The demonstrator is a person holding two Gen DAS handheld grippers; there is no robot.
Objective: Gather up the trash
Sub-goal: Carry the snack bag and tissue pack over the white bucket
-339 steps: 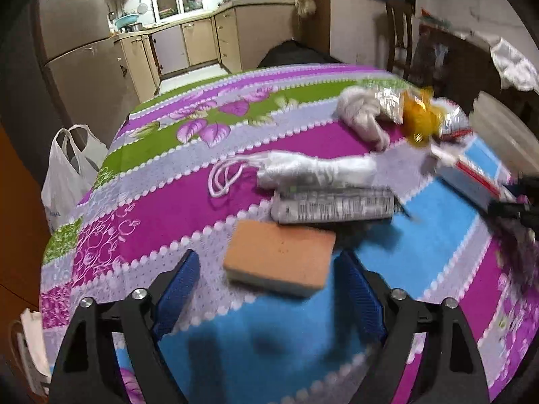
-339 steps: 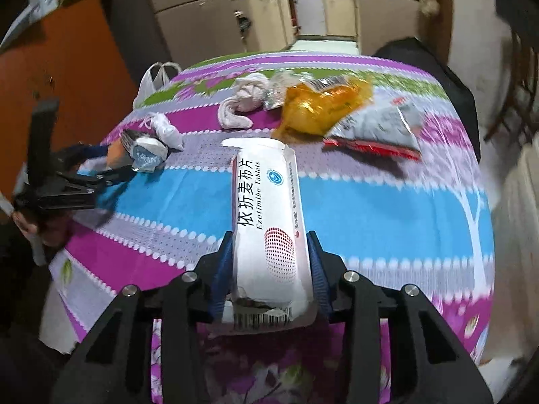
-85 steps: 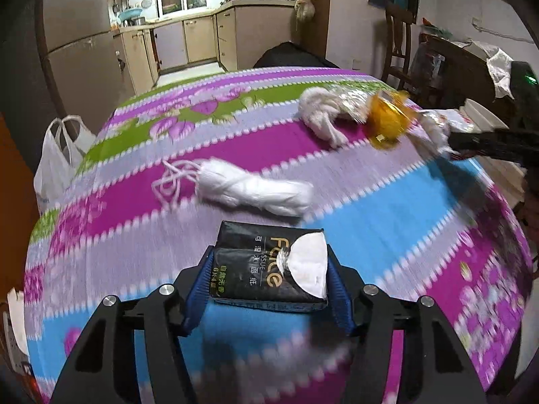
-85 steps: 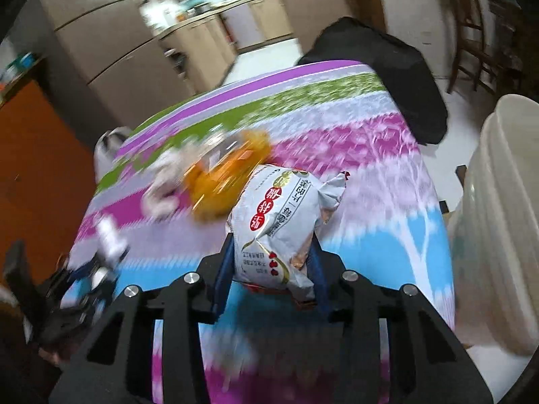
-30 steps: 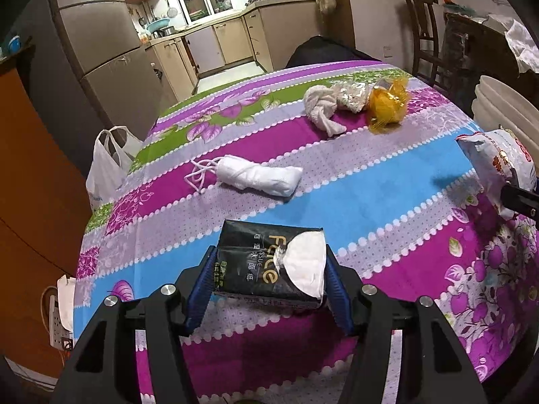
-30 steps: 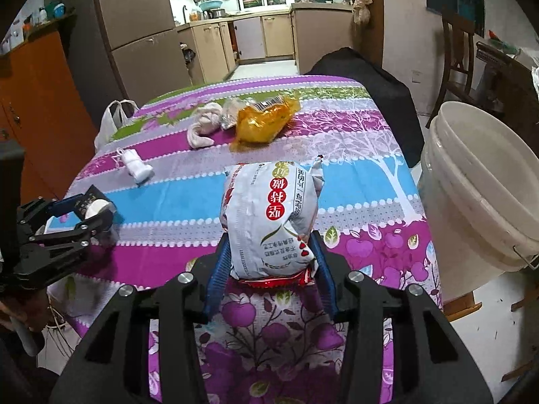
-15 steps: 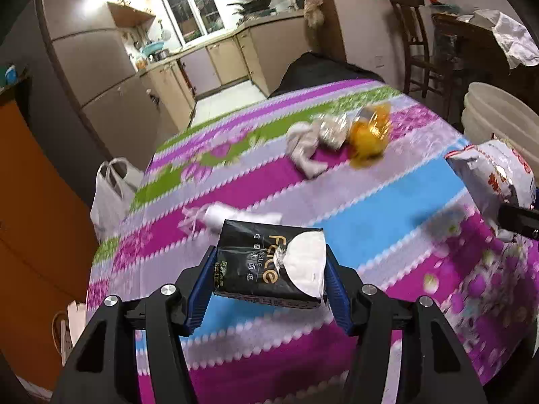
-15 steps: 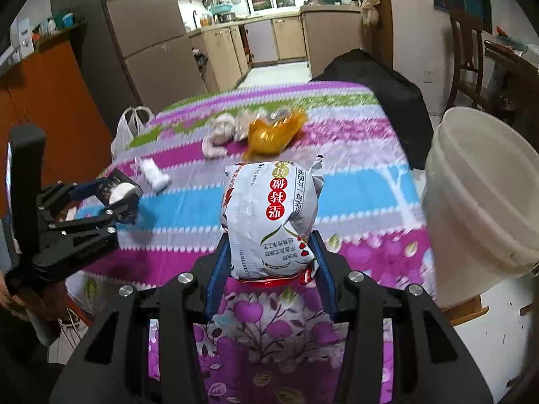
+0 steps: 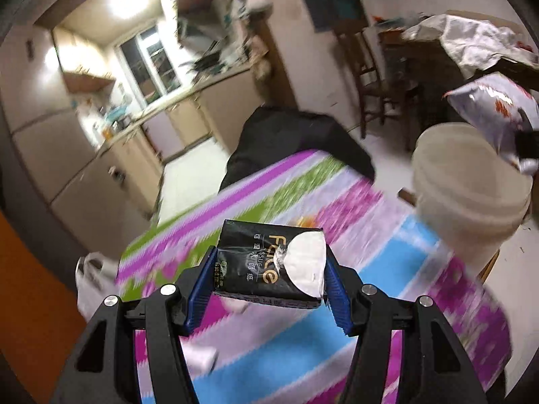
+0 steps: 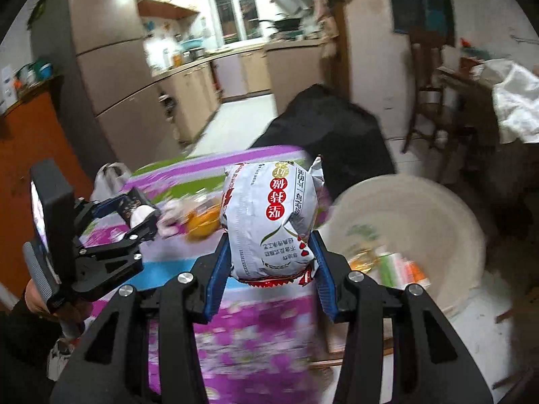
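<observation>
Motion blur smears the tablecloth (image 9: 397, 235) and bucket contents (image 10: 387, 262) beyond recognition.

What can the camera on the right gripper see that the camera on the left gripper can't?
Only the right wrist view looks down into the big cream plastic bucket, where colourful trash already lies, and it shows the whole left gripper with a bare hand holding it.

Only the left wrist view shows the front of the black tissue pack with a white flap, pinched in the left gripper.

Both show the white snack bag with red print, held by the right gripper, the bucket, and the striped flowery tablecloth.
</observation>
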